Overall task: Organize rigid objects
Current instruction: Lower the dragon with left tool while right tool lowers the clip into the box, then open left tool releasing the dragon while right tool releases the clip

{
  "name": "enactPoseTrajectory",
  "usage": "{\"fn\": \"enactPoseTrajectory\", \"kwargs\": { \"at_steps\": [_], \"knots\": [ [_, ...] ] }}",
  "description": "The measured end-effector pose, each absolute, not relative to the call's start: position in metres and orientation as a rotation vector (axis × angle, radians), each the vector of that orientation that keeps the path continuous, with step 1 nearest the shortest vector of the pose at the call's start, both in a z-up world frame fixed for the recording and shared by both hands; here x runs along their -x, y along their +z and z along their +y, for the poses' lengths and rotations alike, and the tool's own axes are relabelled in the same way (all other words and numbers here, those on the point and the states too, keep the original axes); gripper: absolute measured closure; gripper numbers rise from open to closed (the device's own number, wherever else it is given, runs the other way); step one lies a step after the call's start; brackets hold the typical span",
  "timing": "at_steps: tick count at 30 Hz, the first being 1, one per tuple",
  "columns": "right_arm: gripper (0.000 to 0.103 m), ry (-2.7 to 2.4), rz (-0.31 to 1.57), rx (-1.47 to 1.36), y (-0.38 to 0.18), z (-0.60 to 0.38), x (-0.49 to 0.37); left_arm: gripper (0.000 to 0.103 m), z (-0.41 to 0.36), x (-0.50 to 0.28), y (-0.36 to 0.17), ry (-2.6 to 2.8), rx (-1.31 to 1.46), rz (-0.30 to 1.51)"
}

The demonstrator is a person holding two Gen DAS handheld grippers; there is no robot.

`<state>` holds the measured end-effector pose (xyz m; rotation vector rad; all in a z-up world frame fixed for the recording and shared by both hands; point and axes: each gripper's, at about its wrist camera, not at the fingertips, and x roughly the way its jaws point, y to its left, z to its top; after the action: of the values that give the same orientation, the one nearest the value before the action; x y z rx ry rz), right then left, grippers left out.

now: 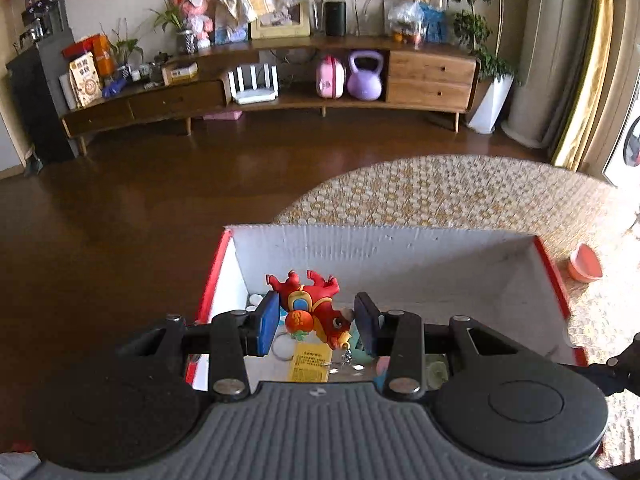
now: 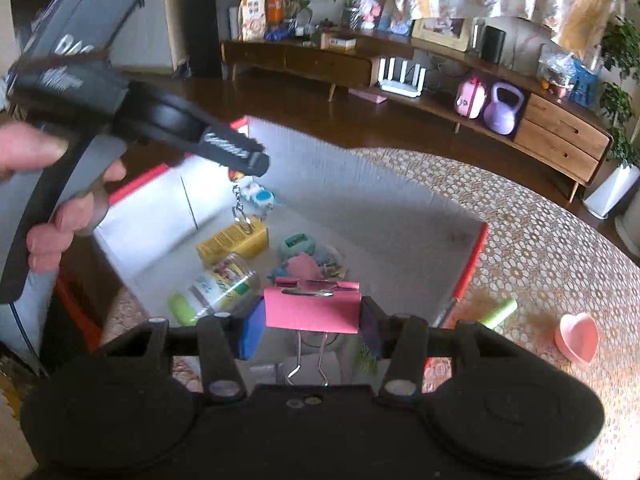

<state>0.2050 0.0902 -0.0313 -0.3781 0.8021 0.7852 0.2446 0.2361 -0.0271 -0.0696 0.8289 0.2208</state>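
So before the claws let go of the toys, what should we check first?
1. Left claw gripping the red cartoon ox keychain toy: ok.
2. Right claw gripping the big pink metal binder clip: ok.
3. Ox toy above the red-edged white cardboard box: ok.
4. Clip over the box opening: ok.
5. Free landing spot among the yellow carton and clear plastic jar: cannot tell.
6. Green tube and pink heart dish in the box: not ok, on the mat.
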Motion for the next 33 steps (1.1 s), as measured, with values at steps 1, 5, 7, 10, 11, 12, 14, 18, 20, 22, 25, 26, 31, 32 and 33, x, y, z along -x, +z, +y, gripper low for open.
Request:
{"fn": "enactPoseTrajectory", "kwargs": {
  "at_steps": [1,5,7,10,11,12,14,18,20,22,25,26,31,32,33],
  "knots": [
    [0.054,0.781,0.811,0.385,-0.035,0.094,-0.208,0.063,0.236,-0.251,-0.032,0.224,0.058,0.841],
    [0.054,0.776,0.841,0.412,-0.046,0.107,-0.218,0.063,0.237,-0.273,-0.048,0.233,0.031,0.885],
    [0.054,0.778,0.868,0.434,-0.052,0.115,-0.221,0.063,0.237,-0.285,-0.057,0.237,0.016,0.908],
    [0.054,0.771,0.888,0.475,-0.058,0.124,-0.223,0.063,0.237,-0.297,-0.067,0.236,0.014,0.937],
    [0.054,0.772,0.899,0.49,-0.061,0.127,-0.224,0.063,0.237,-0.301,-0.071,0.227,0.009,0.95],
    [0.054,0.773,0.917,0.5,-0.064,0.13,-0.225,0.063,0.237,-0.305,-0.075,0.224,0.003,0.967],
    [0.054,0.77,0.941,0.51,-0.069,0.134,-0.225,0.063,0.235,-0.312,-0.083,0.214,0.0,1.0],
    [0.054,0.766,0.965,0.518,-0.073,0.136,-0.227,0.063,0.235,-0.323,-0.094,0.212,-0.007,1.049],
    [0.054,0.766,0.979,0.517,-0.073,0.138,-0.23,0.063,0.238,-0.326,-0.098,0.208,0.013,1.074],
    [0.054,0.768,0.996,0.518,-0.074,0.138,-0.237,0.063,0.239,-0.329,-0.1,0.201,0.021,1.094],
    [0.054,0.773,1.0,0.514,-0.073,0.137,-0.238,0.063,0.238,-0.334,-0.106,0.205,0.014,1.136],
    [0.053,0.775,1.001,0.513,-0.073,0.138,-0.239,0.063,0.238,-0.335,-0.108,0.203,0.016,1.147],
    [0.048,0.786,0.997,0.487,-0.07,0.135,-0.239,0.062,0.236,-0.336,-0.113,0.212,0.005,1.164],
    [0.047,0.791,0.991,0.477,-0.068,0.134,-0.238,0.062,0.236,-0.336,-0.113,0.211,0.001,1.166],
    [0.045,0.798,0.986,0.469,-0.066,0.133,-0.237,0.063,0.236,-0.336,-0.112,0.21,-0.003,1.169]
  ]
}}
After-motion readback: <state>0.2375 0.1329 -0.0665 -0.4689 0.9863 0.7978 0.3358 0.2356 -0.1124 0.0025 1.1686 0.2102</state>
